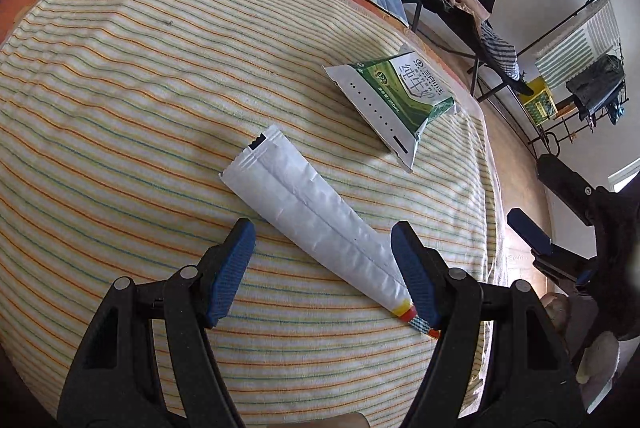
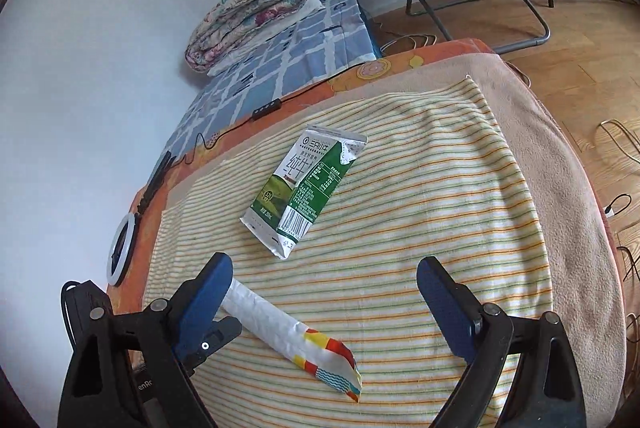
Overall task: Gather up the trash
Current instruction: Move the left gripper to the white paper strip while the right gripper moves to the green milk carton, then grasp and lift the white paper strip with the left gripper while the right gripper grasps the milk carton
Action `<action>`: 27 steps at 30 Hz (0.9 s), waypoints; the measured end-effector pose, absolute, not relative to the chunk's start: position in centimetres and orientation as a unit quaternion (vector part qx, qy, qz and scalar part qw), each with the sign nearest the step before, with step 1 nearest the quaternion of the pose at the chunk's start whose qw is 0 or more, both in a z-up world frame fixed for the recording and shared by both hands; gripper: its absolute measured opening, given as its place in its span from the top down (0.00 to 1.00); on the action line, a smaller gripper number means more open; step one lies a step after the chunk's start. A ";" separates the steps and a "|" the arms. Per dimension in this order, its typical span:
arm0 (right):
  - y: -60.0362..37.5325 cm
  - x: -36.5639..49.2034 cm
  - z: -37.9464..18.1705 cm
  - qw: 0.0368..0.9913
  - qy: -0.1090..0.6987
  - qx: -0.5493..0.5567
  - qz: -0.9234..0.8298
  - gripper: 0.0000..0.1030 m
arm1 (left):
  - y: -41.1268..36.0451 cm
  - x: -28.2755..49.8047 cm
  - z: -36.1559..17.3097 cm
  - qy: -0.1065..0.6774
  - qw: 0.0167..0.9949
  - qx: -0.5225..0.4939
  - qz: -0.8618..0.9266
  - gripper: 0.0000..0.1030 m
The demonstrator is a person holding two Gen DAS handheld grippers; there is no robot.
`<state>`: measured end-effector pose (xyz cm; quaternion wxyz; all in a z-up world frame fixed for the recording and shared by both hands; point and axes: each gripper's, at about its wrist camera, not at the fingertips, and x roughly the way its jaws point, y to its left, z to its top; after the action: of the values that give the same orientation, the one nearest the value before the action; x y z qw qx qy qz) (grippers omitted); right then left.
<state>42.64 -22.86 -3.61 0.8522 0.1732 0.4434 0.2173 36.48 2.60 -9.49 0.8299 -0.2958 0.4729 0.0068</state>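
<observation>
— Striped cloth (image 1: 140,100) first, since it covers the most: we see soft, ribbed fabric in thin orange, green and cream lines, spread over a raised surface with a beige blanket (image 2: 532,132) showing past its edge.

— Agreed. Next in size, we have the milk carton (image 2: 306,186), a flattened green-and-white box with a barcode panel, lying on its side on the cloth.

— And the wrapper (image 1: 316,216)?

— Long, narrow and crinkled, white along most of its length, with a lengthwise seam. We see a red, yellow and teal patterned end (image 2: 332,364) nearest us. It lies flat on the cloth, near the carton but apart from it.

— How do we stand with our grippers?

— Our left gripper (image 1: 324,268) has its jaws spread wide, with ridged blue pads (image 1: 236,268) on black plastic arms. The wrapper runs diagonally between them, its coloured end tucked against the right-hand pad; whether it touches we cannot tell.

— And our right gripper (image 2: 324,304)?

— Also wide apart, holding nothing, poised above the wrapper, with the carton just beyond.
</observation>
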 end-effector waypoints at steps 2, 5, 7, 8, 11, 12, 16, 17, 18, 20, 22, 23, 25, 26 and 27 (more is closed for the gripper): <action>-22.3 44.3 -4.3 0.844 0.449 0.195 0.219 0.08 | 2.5 37.1 -9.6 0.463 0.840 -0.284 0.007 0.29; -21.7 46.2 -5.7 0.832 0.452 0.234 0.221 0.09 | 1.9 37.9 -9.5 0.458 0.854 -0.247 0.018 0.41; -21.3 47.4 -6.9 0.822 0.457 0.259 0.217 0.12 | 1.5 38.6 -9.5 0.458 0.862 -0.214 0.030 0.67; -21.1 47.9 -7.5 0.817 0.461 0.271 0.217 0.12 | 1.4 38.8 -9.5 0.459 0.865 -0.202 0.032 0.74; -20.3 49.0 -8.5 0.812 0.466 0.281 0.211 0.15 | 1.9 39.1 -9.6 0.453 0.868 -0.202 0.018 0.89; -19.9 49.3 -8.7 0.815 0.466 0.275 0.208 0.15 | 2.1 39.1 -9.6 0.452 0.869 -0.201 0.017 0.90; -18.4 50.4 -8.8 0.827 0.464 0.244 0.202 0.16 | 2.9 39.0 -9.5 0.450 0.870 -0.200 0.008 0.91; -18.1 50.7 -9.0 0.828 0.465 0.242 0.200 0.16 | 3.0 38.9 -9.5 0.449 0.871 -0.200 0.008 0.91; -17.8 51.0 -9.1 0.828 0.466 0.241 0.199 0.17 | 3.2 38.7 -9.4 0.447 0.872 -0.200 0.008 0.91; -17.2 51.6 -9.4 0.830 0.468 0.233 0.194 0.20 | 3.7 38.5 -9.4 0.447 0.868 -0.216 0.000 0.91; -16.5 52.0 -9.5 0.837 0.468 0.215 0.187 0.26 | 4.0 38.3 -9.3 0.448 0.864 -0.228 -0.009 0.91; -16.3 52.1 -9.5 0.840 0.466 0.207 0.183 0.29 | 4.1 38.3 -9.2 0.451 0.863 -0.229 -0.007 0.91; -16.1 52.3 -9.6 0.841 0.467 0.201 0.184 0.55 | 4.2 38.3 -9.0 0.455 0.859 -0.235 -0.007 0.80; -16.2 52.3 -9.7 0.838 0.467 0.209 0.190 0.55 | 4.3 38.1 -8.9 0.454 0.858 -0.239 -0.006 0.74; -16.4 52.4 -9.7 0.836 0.467 0.217 0.190 0.56 | 4.2 37.9 -8.9 0.454 0.856 -0.246 -0.004 0.58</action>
<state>52.35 -16.40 -9.74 0.8360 0.2174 0.4667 0.1898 37.92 4.25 -8.86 0.8561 -0.2461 0.4544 -0.0035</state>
